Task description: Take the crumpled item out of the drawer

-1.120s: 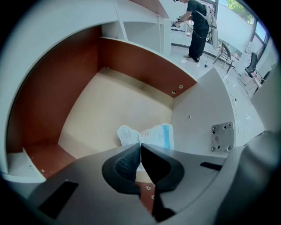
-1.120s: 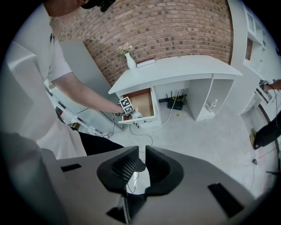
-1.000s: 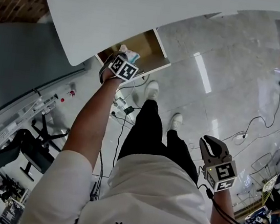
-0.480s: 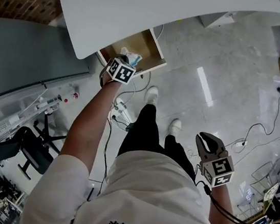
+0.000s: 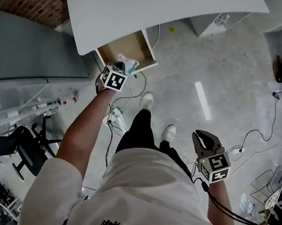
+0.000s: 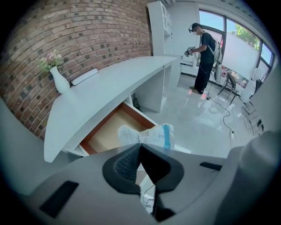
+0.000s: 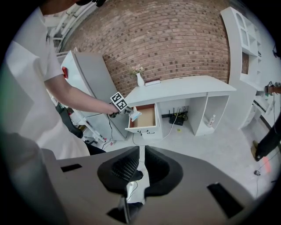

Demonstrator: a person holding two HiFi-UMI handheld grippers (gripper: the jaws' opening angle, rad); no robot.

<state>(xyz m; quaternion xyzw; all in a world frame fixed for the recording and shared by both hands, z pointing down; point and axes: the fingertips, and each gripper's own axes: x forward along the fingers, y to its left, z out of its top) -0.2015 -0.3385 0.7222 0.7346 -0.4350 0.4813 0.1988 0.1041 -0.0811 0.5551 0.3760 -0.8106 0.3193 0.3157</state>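
Desk drawer (image 6: pixel 109 134) open, left tool (image 6: pixel 139 148) withdrawn, clutching crumpled item (image 6: pixel 148 134)

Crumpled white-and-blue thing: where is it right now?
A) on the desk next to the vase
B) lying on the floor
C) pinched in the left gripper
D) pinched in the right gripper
C: the left gripper has its jaws closed on the crumpled item, with the open drawer behind it; the right gripper holds nothing.
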